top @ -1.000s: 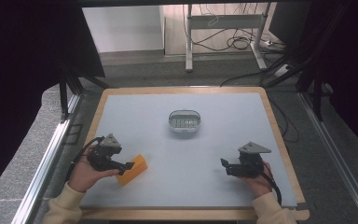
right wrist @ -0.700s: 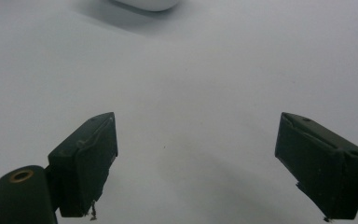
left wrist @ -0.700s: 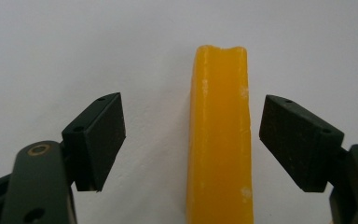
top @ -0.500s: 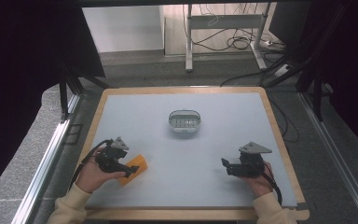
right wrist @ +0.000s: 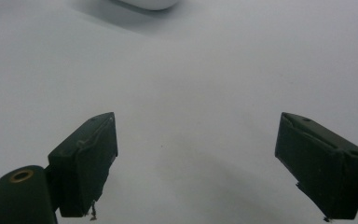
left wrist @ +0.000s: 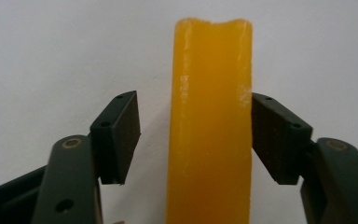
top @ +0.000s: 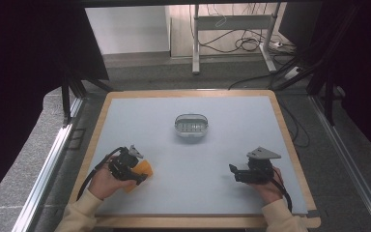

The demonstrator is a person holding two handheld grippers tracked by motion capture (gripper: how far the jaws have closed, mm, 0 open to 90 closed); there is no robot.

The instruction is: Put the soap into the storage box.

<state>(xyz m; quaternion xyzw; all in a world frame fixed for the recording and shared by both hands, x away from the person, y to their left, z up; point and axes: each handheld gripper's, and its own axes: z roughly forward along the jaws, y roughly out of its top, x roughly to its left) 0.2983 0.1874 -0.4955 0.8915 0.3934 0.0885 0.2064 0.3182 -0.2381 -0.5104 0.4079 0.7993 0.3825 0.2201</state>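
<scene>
An orange sponge-like block lies on the grey table top at the front left. My left gripper reaches over it from the left, and its jaws have just been closing around it. In the left gripper view the block stands between the two pads. The right-hand pad rests against its side, while the left-hand pad is still a gap away. My right gripper rests near the front right of the table. It is open with nothing between its jaws.
A small oval white dish with a grid inside stands at the middle of the table, and its edge shows in the right gripper view. A wooden rim frames the grey top. Table legs and cables lie beyond the far edge.
My left hand has moved right and down onto the orange block, so the jaws now straddle it and stand narrower. The right hand has stayed put.
</scene>
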